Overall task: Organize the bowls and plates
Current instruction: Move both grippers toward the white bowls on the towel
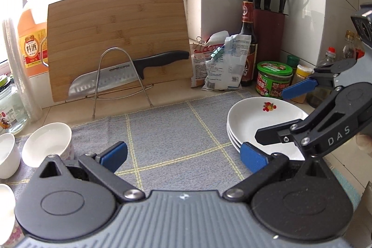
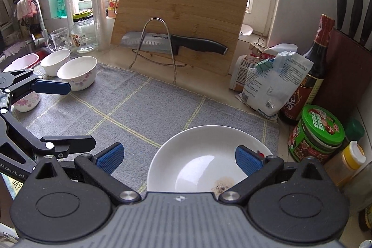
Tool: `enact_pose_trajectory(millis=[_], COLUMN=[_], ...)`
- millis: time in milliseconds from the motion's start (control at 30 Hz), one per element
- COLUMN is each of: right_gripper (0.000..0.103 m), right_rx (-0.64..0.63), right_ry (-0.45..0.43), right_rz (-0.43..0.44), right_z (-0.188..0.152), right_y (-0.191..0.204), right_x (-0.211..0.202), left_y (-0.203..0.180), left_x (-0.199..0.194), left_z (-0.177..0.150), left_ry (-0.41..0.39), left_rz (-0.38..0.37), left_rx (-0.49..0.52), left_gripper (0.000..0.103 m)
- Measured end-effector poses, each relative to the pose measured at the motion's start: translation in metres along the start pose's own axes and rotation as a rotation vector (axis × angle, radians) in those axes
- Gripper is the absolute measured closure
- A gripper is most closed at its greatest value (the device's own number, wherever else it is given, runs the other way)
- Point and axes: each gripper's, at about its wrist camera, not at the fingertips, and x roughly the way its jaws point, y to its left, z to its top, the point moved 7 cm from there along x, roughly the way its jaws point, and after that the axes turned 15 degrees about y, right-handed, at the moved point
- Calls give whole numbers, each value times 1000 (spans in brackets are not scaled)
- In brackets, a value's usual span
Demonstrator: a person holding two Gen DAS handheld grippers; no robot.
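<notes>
A stack of white plates (image 1: pixel 255 122) with a red flower mark sits on the right of the grey checked cloth (image 1: pixel 174 131). The top plate (image 2: pixel 204 155) lies just under my right gripper (image 2: pixel 180 158), which is open and empty. My left gripper (image 1: pixel 183 156) is open and empty over the middle of the cloth. The right gripper (image 1: pixel 279 113) shows in the left wrist view, over the plates. White bowls (image 1: pixel 48 143) stand at the cloth's left; in the right wrist view they are two bowls (image 2: pixel 78 72) at the far left and a floral cup (image 2: pixel 26 101).
A bamboo cutting board (image 1: pixel 116 38) with a knife (image 1: pixel 130 73) on a wire rack leans at the back. Sauce bottle (image 1: pixel 247 43), bags, jars (image 1: pixel 274 78) and a knife block (image 1: pixel 268 27) crowd the right corner. A glass jar (image 2: pixel 83 31) and sink (image 2: pixel 21 57) are at the left.
</notes>
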Motion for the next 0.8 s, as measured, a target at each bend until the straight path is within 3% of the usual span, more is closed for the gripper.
enact_pose_trajectory(millis=[433,800], right_gripper=[0,0], right_rx=[-5,-155], right_ry=[23,36], right_rz=[82,174], right_z=[26,51], right_y=[115,221], right_x=[42,75], left_y=[122,211], left_x=[-38,-57], left_z=[-47,-77], left_ry=[66,119], left_rz=[72,123], left_rx=[-74,-125], left_gripper=[1,1])
